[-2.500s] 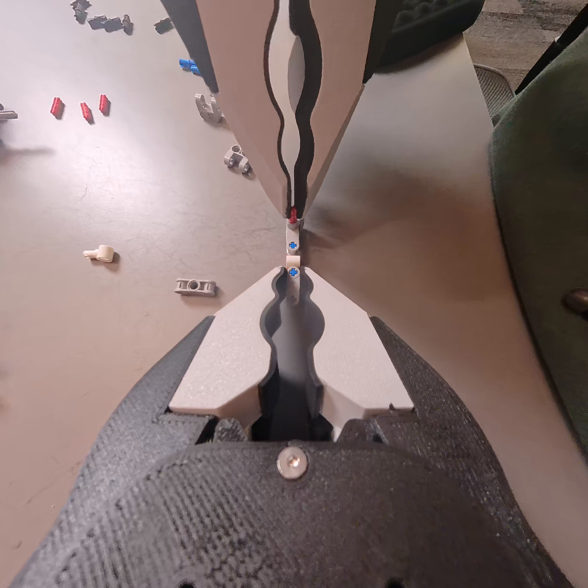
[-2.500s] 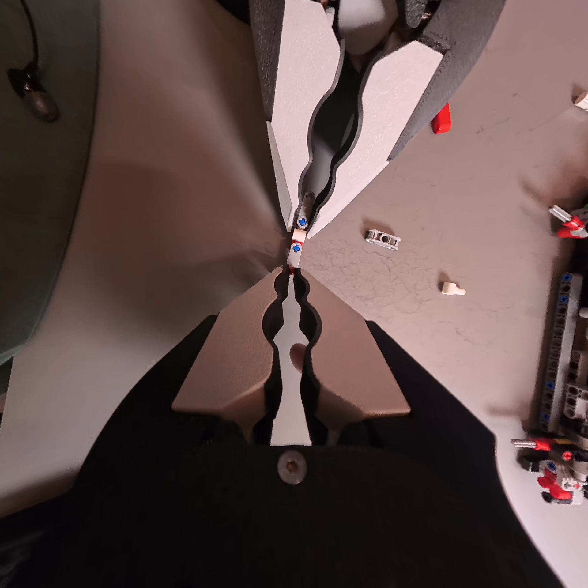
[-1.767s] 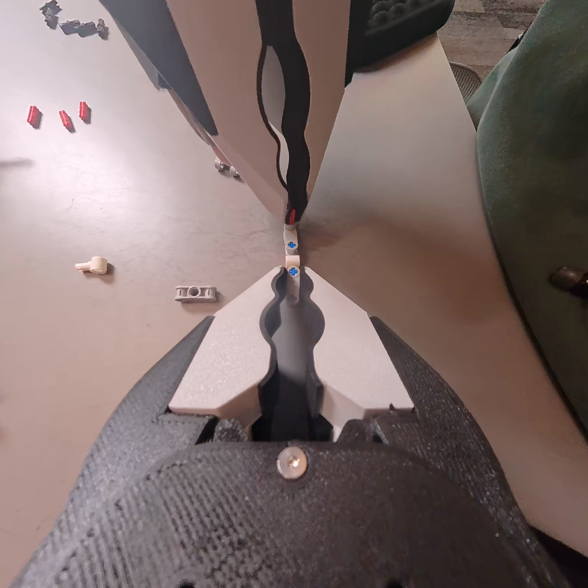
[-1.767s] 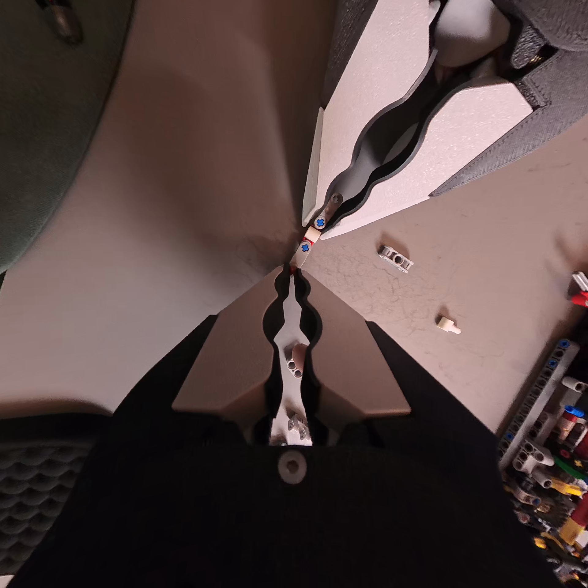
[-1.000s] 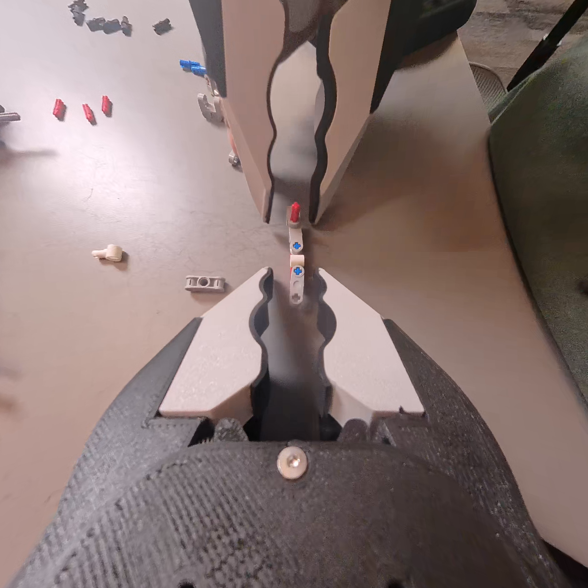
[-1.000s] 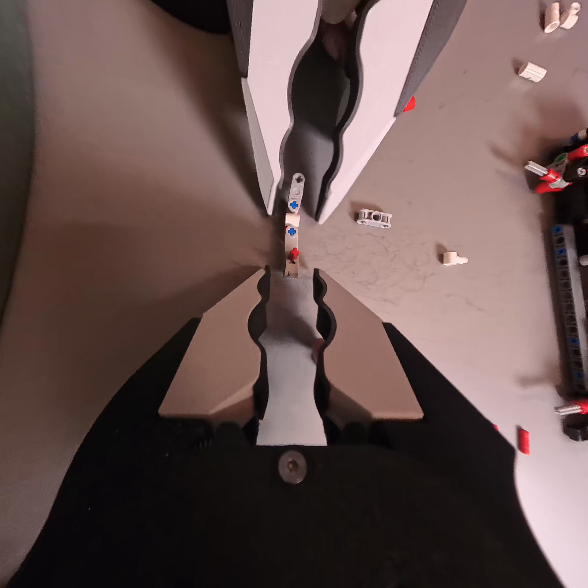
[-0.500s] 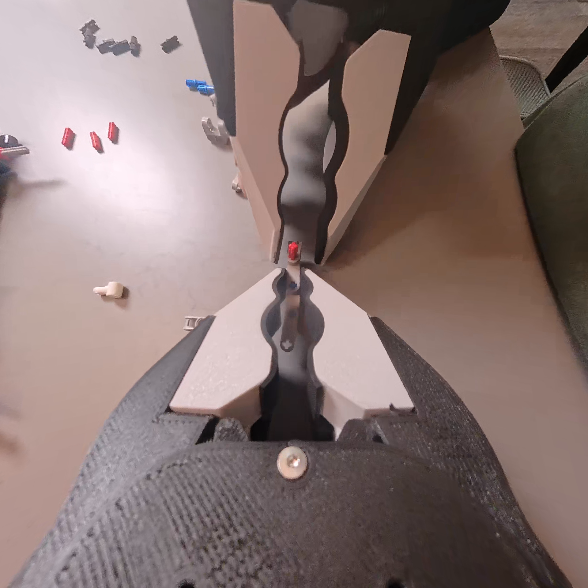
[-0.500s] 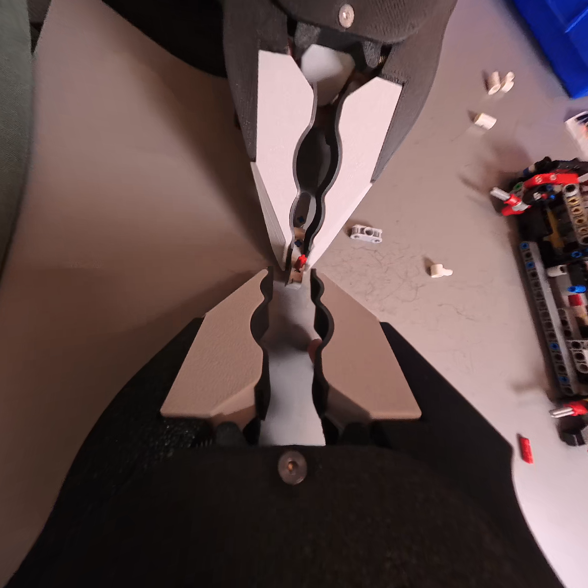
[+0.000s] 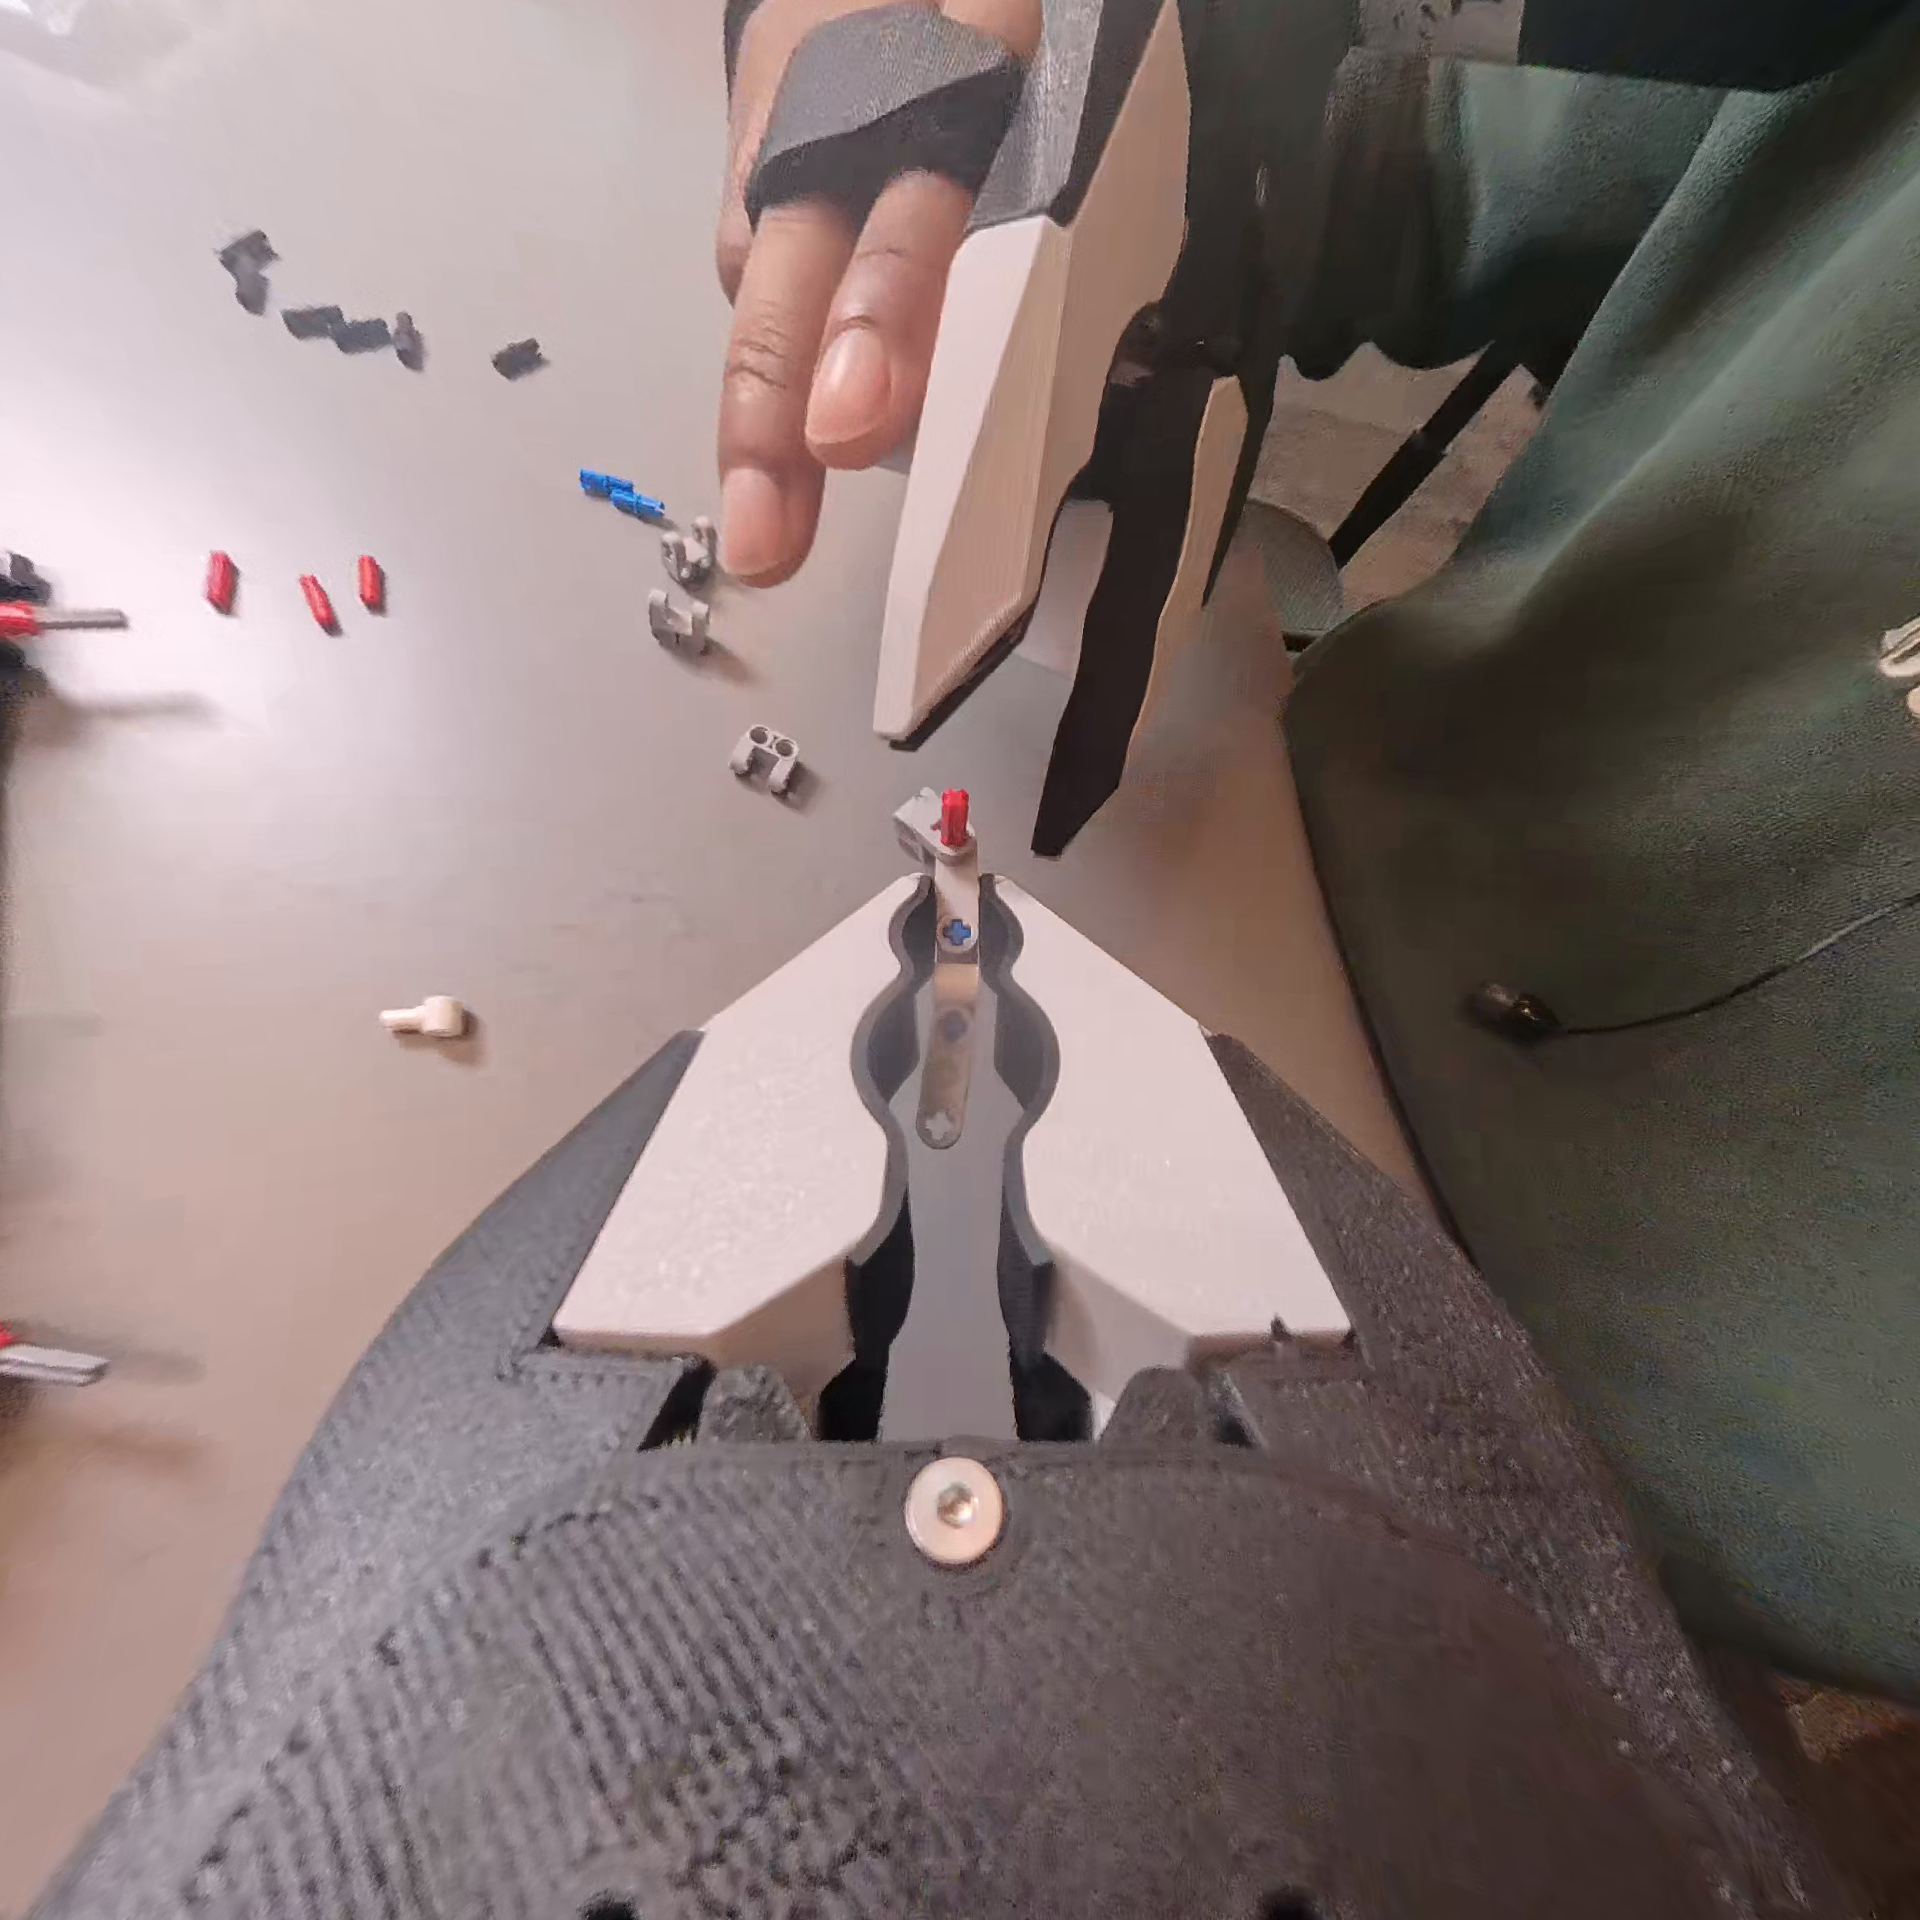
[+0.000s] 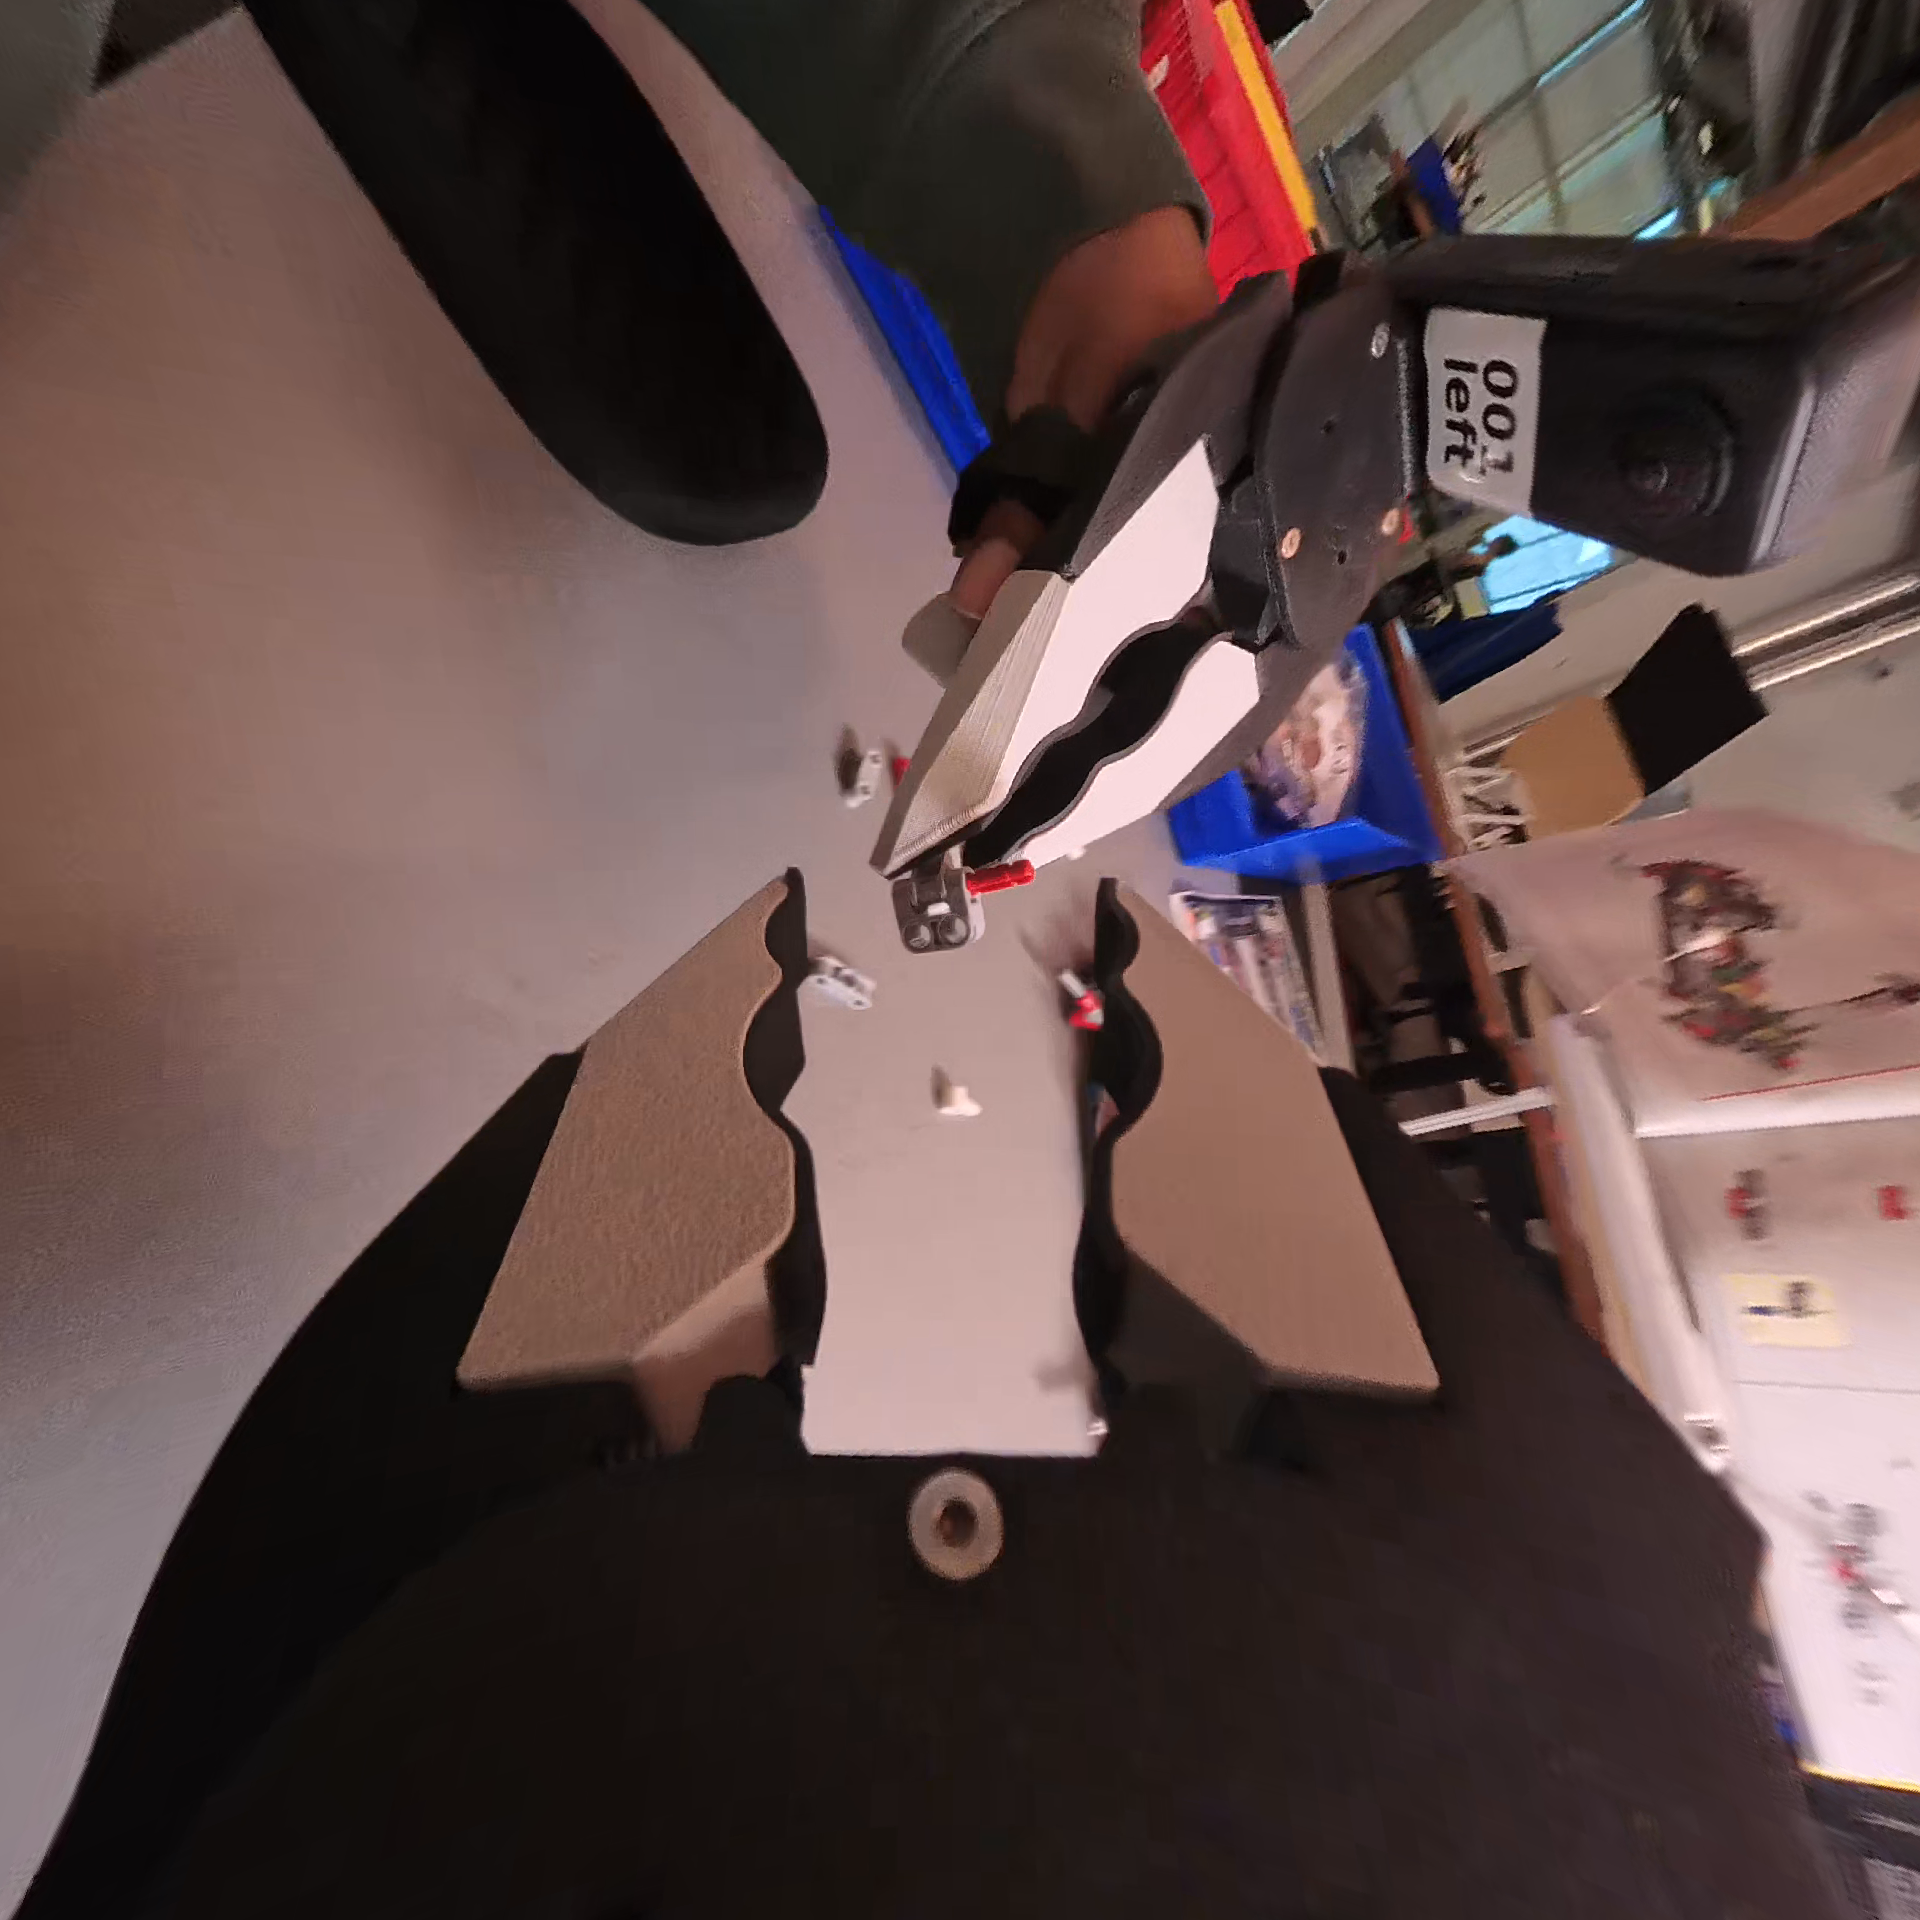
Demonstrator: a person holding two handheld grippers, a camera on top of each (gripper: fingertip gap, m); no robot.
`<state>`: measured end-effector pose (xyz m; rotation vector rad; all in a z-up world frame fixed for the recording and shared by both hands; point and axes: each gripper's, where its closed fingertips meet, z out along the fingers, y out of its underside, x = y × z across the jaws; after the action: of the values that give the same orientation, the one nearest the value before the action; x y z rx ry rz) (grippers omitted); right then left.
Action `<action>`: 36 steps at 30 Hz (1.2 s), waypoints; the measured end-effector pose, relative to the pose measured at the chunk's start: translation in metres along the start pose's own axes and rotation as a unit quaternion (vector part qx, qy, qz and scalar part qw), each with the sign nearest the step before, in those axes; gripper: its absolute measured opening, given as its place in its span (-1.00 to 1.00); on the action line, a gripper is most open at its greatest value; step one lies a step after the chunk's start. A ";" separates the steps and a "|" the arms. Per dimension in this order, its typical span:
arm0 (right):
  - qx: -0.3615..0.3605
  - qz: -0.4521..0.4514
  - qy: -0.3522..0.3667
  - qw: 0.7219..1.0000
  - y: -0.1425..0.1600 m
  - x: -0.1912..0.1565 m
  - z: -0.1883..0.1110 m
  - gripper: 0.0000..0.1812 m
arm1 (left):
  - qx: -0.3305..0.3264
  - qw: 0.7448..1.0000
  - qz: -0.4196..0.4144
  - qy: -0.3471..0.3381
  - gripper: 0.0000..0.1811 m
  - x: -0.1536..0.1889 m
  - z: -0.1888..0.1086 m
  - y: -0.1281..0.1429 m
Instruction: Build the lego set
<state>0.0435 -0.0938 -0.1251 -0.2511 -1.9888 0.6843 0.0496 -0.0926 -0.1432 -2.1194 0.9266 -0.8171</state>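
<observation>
In left tool — grey beam lengthwise, pin-end fwd.

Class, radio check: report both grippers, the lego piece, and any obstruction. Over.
Left gripper shut on thin grey lego assembly with red pin. Right gripper open, empty, apart from it. Loose grey connector lies nearby; nothing blocking.

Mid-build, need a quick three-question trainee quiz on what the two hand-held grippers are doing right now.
1. True or false: the left hand-held gripper is shut on the grey lego assembly.
2. The right hand-held gripper is: A) open, B) shut on a pin, C) out of view.
3. What colour is the pin at the assembly's far tip?

Key: 1 true; 2 A; 3 red.
</observation>
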 end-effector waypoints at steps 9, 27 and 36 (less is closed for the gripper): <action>0.050 -0.001 0.025 0.998 -0.023 0.047 -0.019 -0.51 | -0.033 0.988 0.113 -0.094 -0.93 0.009 -0.037 -0.049; 0.087 0.088 0.021 0.992 -0.048 0.055 -0.035 -0.58 | -0.018 0.988 0.108 -0.113 -0.94 0.028 -0.045 -0.068; 0.100 0.149 -0.021 0.984 -0.041 0.043 -0.028 -0.63 | -0.014 0.989 0.097 -0.113 -0.94 0.024 -0.040 -0.062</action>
<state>0.0503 -0.0982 -0.0601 -0.4214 -1.9228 1.0817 0.0553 -0.0924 -0.0654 -2.0545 1.0079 -0.4583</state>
